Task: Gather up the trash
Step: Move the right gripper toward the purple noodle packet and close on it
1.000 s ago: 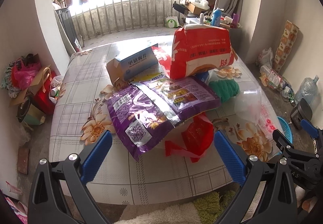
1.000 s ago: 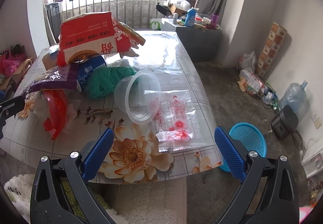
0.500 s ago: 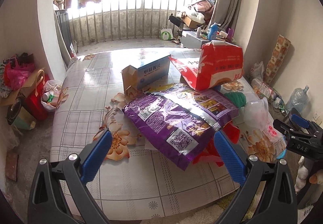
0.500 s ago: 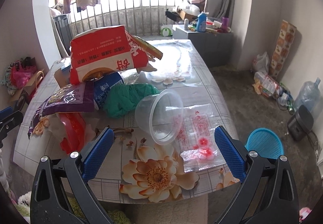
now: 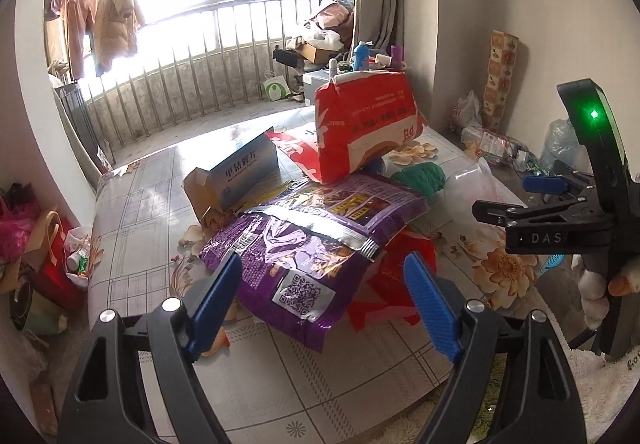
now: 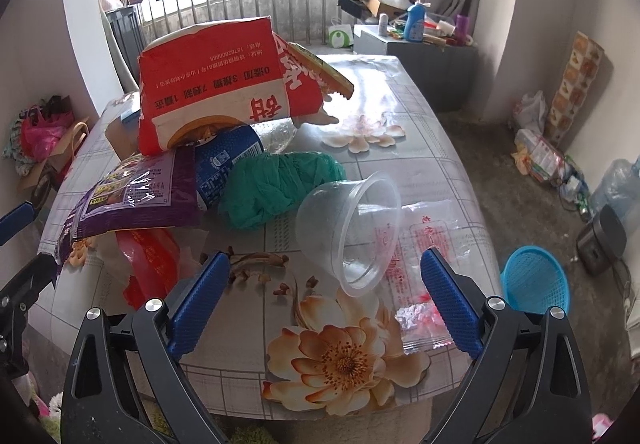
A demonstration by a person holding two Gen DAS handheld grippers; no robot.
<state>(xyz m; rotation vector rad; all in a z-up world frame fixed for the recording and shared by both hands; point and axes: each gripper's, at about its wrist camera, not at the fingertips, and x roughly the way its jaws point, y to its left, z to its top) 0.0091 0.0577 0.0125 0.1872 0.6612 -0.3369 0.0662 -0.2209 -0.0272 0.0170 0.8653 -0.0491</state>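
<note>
Blue pads on the left gripper [image 5: 324,300] stood apart but had just been closing in, with the near end of the purple snack bag [image 5: 308,244] between them and not yet pinched. That bag lay on the flowered table [image 5: 132,212], its torn silver seam across the middle and a red plastic bag [image 5: 400,284] tucked under its right side. To do this step well, the pads would best bite the flat lower end near the printed code square, not the crumpled middle, so the foil would not slip out. A slow pull toward the table edge looked wise, because a red and white sack [image 5: 368,128] leaned on the far end of the purple bag and could topple. A pale blue box [image 5: 240,168] lay open just behind, to the left.

Over on the right gripper [image 6: 324,296], the jaws were wide apart and held nothing. A clear plastic cup [image 6: 352,232] lay on its side just ahead of them, mouth toward the camera, beside a clear printed wrapper [image 6: 424,244]. A green bundle [image 6: 276,188] sat behind the cup, next to a blue can [image 6: 224,168]. The cup's thin wall would likely flex, so a grip across the rim seemed safest. A blue basket [image 6: 536,280] stood on the floor to the right, a likely place for the trash.
</note>
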